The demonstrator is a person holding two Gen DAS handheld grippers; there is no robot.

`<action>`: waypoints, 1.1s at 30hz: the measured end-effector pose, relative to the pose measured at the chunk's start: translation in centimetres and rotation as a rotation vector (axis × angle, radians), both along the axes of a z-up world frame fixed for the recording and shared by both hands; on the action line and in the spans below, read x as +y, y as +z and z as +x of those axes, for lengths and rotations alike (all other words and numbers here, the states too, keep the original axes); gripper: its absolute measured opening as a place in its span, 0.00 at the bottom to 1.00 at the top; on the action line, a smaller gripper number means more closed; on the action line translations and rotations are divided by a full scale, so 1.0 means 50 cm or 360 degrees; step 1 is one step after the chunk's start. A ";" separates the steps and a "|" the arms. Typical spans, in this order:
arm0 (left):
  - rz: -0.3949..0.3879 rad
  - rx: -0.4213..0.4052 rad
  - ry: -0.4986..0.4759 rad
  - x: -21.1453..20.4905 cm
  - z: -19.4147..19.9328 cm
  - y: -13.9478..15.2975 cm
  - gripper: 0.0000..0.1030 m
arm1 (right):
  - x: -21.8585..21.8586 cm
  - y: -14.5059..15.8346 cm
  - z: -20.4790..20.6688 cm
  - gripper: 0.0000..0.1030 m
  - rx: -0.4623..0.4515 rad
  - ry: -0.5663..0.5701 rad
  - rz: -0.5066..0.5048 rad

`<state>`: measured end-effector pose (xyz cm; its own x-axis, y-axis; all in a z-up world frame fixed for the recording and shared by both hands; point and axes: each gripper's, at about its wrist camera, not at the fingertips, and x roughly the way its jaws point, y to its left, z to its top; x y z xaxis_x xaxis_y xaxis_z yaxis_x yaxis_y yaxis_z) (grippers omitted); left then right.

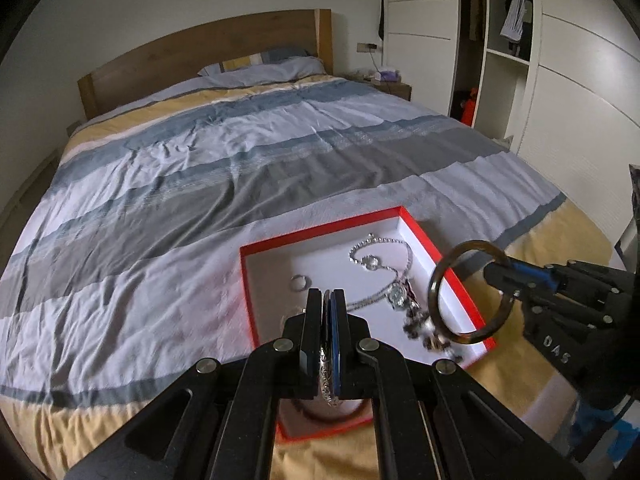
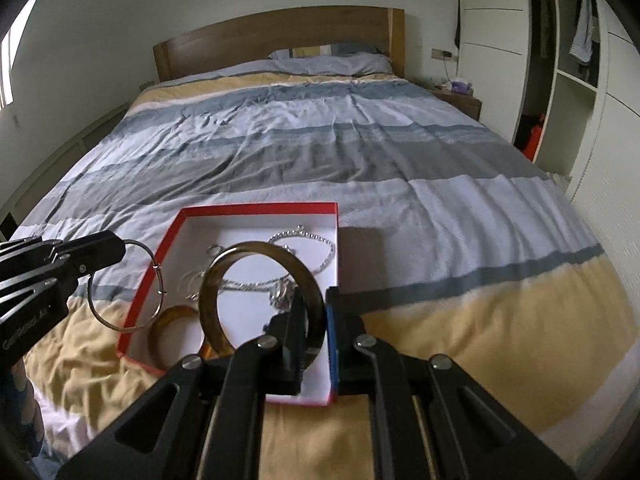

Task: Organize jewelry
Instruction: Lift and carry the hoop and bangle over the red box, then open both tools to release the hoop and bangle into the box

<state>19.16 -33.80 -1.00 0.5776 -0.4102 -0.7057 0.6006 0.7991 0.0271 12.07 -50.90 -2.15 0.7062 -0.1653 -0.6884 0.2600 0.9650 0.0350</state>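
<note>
A red box (image 1: pixel 460 276) (image 2: pixel 256 209) with a white inside lies on the bed. It holds silver chain necklaces (image 1: pixel 374 264) (image 2: pixel 316 240), a small ring (image 1: pixel 299 282), a watch (image 1: pixel 397 295) and an amber bangle (image 2: pixel 168 316). My left gripper (image 1: pixel 327 296) (image 2: pixel 120 251) is shut on a thin silver bangle (image 1: pixel 326 380) (image 2: pixel 120 312), held over the box's near left edge. My right gripper (image 2: pixel 316 304) (image 1: pixel 494 276) is shut on a dark brown bangle (image 2: pixel 224 276) (image 1: pixel 434 280), held upright above the box.
The bed (image 1: pixel 200 184) has a striped blue, grey, white and yellow cover. A wooden headboard (image 1: pixel 200 56) and a nightstand (image 1: pixel 394 86) are at the far end. A white wardrobe (image 1: pixel 560 80) stands to the right.
</note>
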 end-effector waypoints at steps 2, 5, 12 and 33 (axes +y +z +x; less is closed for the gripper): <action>0.0000 0.0013 0.0002 -0.010 0.020 -0.011 0.04 | -0.009 -0.012 0.029 0.08 0.0010 0.0010 -0.0001; -0.0033 0.0075 0.0006 -0.024 0.055 -0.034 0.04 | -0.018 -0.025 0.073 0.08 0.0023 0.0027 -0.0013; -0.0014 0.0165 0.0041 -0.032 0.116 -0.094 0.04 | -0.012 -0.056 0.169 0.08 0.0077 0.0090 -0.0109; 0.0062 0.0242 0.0080 -0.009 0.168 -0.198 0.04 | -0.009 -0.156 0.256 0.09 0.0340 0.0136 -0.0213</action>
<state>27.57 -34.23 -10.91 0.4822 -0.3542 -0.8013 0.5595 0.8283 -0.0294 24.89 -51.34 -9.92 0.5627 -0.2109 -0.7993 0.1650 0.9761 -0.1414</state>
